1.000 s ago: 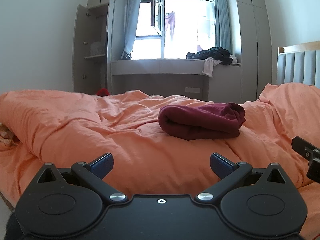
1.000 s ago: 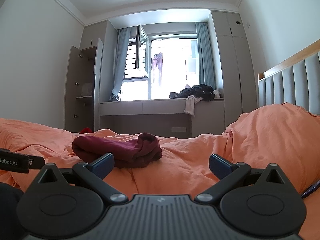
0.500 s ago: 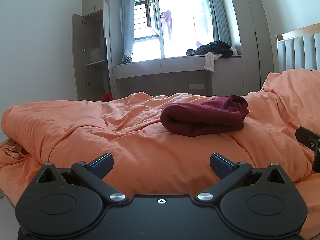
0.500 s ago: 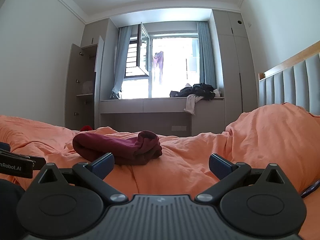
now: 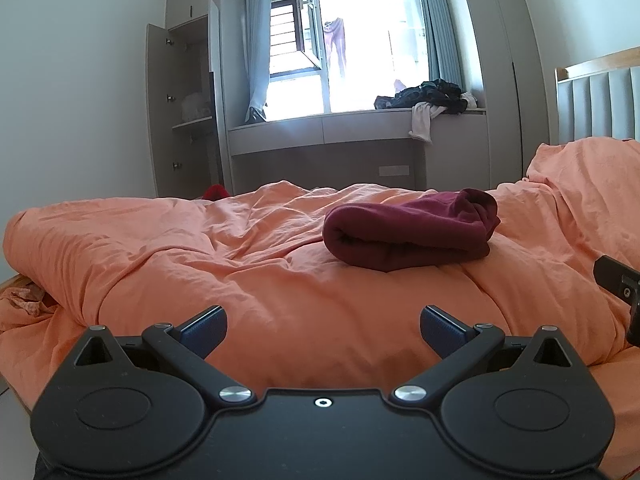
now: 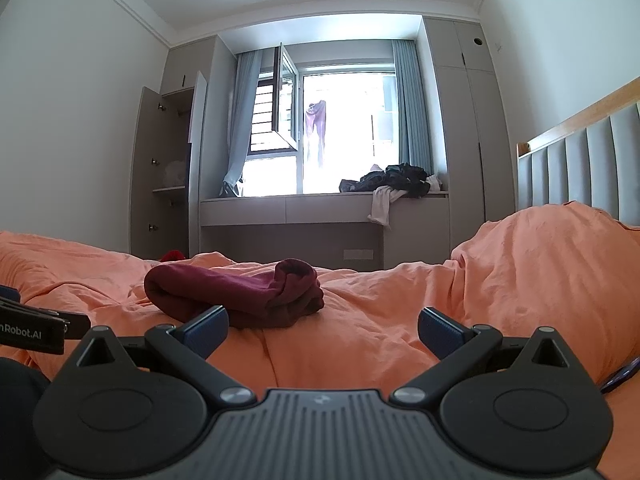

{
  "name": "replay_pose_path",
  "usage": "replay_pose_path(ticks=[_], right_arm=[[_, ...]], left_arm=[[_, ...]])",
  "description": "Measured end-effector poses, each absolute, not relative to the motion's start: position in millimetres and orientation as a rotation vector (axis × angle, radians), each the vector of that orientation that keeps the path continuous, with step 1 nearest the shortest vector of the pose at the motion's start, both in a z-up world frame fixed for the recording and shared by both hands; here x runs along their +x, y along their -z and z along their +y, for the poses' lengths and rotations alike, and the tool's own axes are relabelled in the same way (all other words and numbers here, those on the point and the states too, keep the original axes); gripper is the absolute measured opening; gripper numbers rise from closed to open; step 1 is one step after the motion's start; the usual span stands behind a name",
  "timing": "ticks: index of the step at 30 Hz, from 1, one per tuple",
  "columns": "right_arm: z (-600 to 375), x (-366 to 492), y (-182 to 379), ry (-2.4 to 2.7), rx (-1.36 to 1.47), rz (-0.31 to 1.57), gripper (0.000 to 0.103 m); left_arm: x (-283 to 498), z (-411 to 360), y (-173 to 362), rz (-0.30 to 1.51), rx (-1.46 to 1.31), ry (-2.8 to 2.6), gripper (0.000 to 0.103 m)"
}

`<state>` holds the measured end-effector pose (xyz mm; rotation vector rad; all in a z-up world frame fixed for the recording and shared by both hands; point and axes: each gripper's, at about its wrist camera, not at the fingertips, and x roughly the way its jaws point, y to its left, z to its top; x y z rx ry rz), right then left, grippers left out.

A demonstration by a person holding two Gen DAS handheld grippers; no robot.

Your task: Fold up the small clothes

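Note:
A folded dark red garment (image 5: 412, 236) lies on the orange duvet (image 5: 240, 264), ahead and right of my left gripper (image 5: 323, 330). It also shows in the right wrist view (image 6: 236, 294), ahead and left of my right gripper (image 6: 323, 330). Both grippers are open and empty, held low over the duvet, well short of the garment. The right gripper's edge (image 5: 620, 284) shows at the right of the left wrist view. The left gripper's edge (image 6: 32, 328) shows at the left of the right wrist view.
A grey padded headboard (image 6: 580, 172) stands at the right. A window bench (image 5: 360, 128) with a pile of dark and white clothes (image 5: 432, 96) runs behind the bed. An open wardrobe (image 5: 184, 108) stands at the back left. The duvet bulges up at the right (image 6: 540, 264).
Both grippers have tilted upward a little, so more wall and ceiling show. The red garment has not moved on the duvet. Both stay open.

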<state>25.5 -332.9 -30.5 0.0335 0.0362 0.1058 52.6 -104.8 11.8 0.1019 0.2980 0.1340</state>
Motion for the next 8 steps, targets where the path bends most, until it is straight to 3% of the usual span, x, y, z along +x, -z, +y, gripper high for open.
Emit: replay_pose_path(ticks=[8], right_arm=[[-334.2, 28.1, 32.5, -0.112, 0.045, 0.049, 0.103]], left_arm=[[52.9, -105.2, -11.8, 0.300, 0.105, -0.133, 0.103]])
